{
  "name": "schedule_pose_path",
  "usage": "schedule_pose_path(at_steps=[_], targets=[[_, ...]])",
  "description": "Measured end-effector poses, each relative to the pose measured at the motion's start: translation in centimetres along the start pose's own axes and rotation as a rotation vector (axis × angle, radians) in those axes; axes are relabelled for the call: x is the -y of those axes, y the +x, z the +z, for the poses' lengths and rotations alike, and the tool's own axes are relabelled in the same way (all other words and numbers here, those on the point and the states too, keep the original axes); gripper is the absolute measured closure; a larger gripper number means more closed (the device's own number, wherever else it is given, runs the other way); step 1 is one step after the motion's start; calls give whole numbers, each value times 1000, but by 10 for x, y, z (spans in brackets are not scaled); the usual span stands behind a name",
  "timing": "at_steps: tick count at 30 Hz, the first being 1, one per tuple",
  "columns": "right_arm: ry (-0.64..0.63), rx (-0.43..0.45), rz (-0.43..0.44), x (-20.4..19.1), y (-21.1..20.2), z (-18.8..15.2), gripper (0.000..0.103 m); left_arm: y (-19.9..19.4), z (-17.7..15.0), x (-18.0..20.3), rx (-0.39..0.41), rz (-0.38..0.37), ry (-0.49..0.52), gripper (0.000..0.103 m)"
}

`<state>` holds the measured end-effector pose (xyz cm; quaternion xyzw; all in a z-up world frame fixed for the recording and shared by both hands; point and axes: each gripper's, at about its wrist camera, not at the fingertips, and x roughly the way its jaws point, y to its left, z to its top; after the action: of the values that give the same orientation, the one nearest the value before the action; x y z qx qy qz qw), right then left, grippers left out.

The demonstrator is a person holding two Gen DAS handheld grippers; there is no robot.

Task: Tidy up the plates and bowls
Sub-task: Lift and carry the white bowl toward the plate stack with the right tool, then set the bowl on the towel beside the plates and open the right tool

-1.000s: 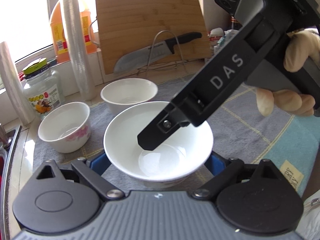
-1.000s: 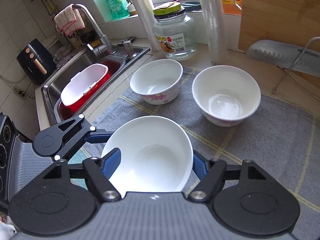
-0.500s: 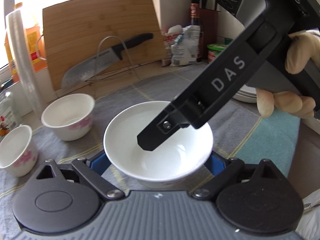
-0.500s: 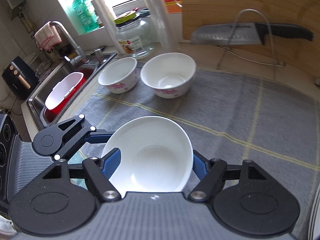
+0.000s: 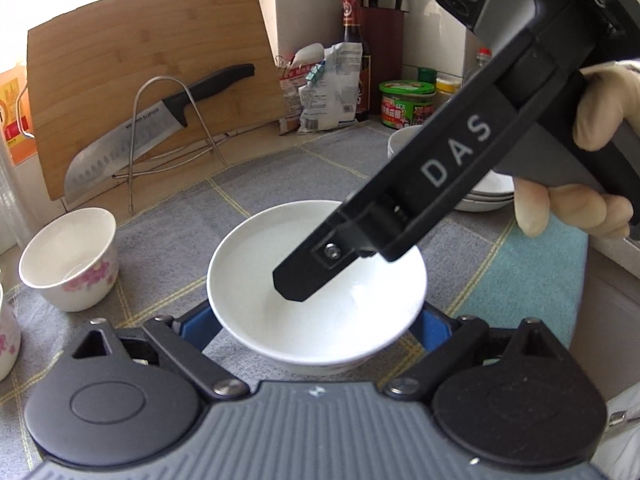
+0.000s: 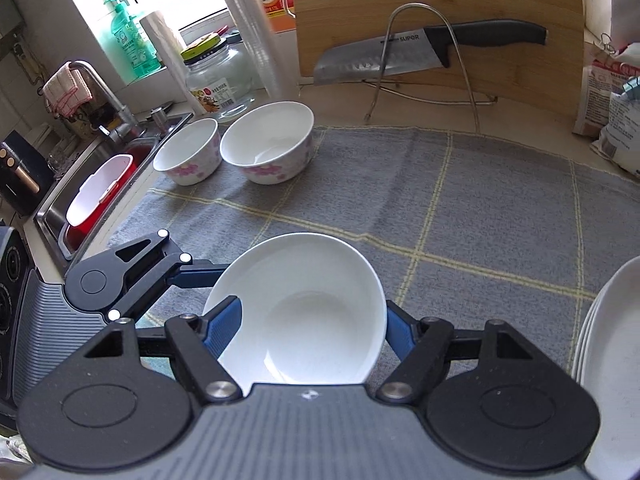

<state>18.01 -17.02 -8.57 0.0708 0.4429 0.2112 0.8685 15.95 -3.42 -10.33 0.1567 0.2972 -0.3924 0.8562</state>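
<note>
Left wrist view: the plain white bowl sits at lower centre between the blue pads of the left gripper, which press its outer wall from both sides, so it is gripped; compared with a second ago the background has slid leftward, the oil bottle and jar are gone from view, and the stack of plates now shows at right, partly hidden behind the right gripper, whose one black finger reaches down inside the bowl. The flowered bowl has moved to the left edge. Judgement: the bowl is being carried across the grey mat toward the plates. Obstacles here: the knife on its wire stand at upper left and the bags and jars at the back, all well clear. Right wrist view: the same white bowl fills lower centre; the right gripper is clamped on its rim, one pad inside the left wall and one outside the right, at its tightest. The two flowered bowls have receded to upper left near the sink; the plate stack has come into the right edge. The mat between bowl and plates is bare; the main risk I judge is clipping the plate rims on set-down.
</note>
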Motion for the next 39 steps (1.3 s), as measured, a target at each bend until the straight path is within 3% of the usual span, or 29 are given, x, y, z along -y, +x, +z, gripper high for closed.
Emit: schedule_pose_path(at_steps=[16, 22, 25, 33, 39], targets=[[-22, -43, 29, -2, 27, 4, 23, 5, -10, -9, -45, 19, -41, 7], [-15, -35, 41, -4, 27, 2, 15, 6, -11, -10, -39, 8, -39, 4], [-1, -27, 49, -4, 27, 2, 0, 5, -13, -11, -42, -1, -42, 2], [-22, -1, -14, -5, 19, 3, 0, -15, -23, -17, -53, 1, -77, 1], [-113, 28, -83, -18, 10, 10, 0, -45, -33, -29, -47, 55, -100, 1]])
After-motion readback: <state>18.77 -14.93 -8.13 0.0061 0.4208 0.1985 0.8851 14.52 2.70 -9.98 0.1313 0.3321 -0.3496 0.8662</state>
